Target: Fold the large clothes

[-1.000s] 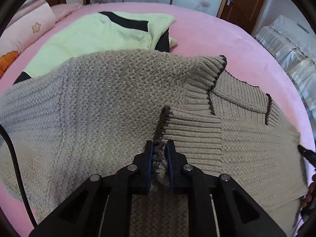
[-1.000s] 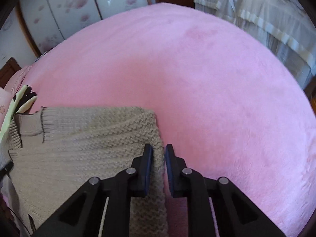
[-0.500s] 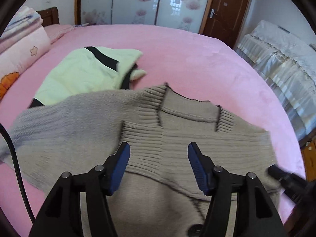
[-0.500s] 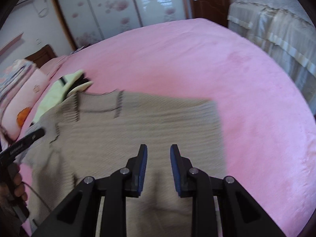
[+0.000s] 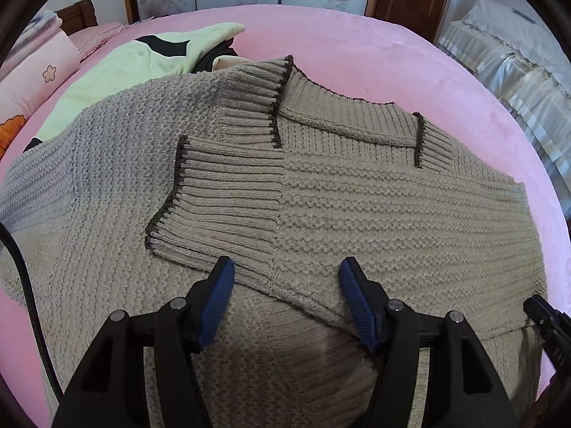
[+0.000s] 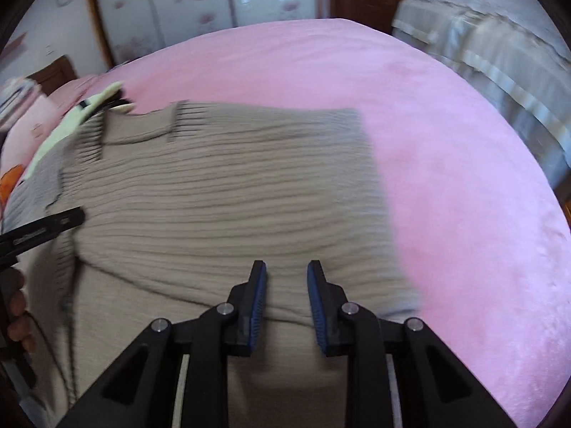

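Note:
A large beige knit sweater (image 5: 357, 207) with dark-trimmed ribbing lies spread on the pink bed (image 5: 357, 46). One sleeve is folded across its chest, with the ribbed cuff (image 5: 221, 192) toward the left. My left gripper (image 5: 287, 281) is open and empty, just above the folded sleeve's lower edge. In the right wrist view the same sweater (image 6: 232, 196) looks blurred. My right gripper (image 6: 287, 281) is open and empty over the sweater's near part. The left gripper's tip (image 6: 46, 228) shows at that view's left edge.
A pale green and black garment (image 5: 142, 60) lies behind the sweater, partly under it. Pink pillows (image 5: 32, 78) sit at the far left. A white-draped sofa (image 5: 517, 57) stands right of the bed. A black cable (image 5: 21, 267) hangs at the left.
Both grippers have let go of the sweater and opened, then pulled back and up. The sleeve now lies folded across the sweater's chest.

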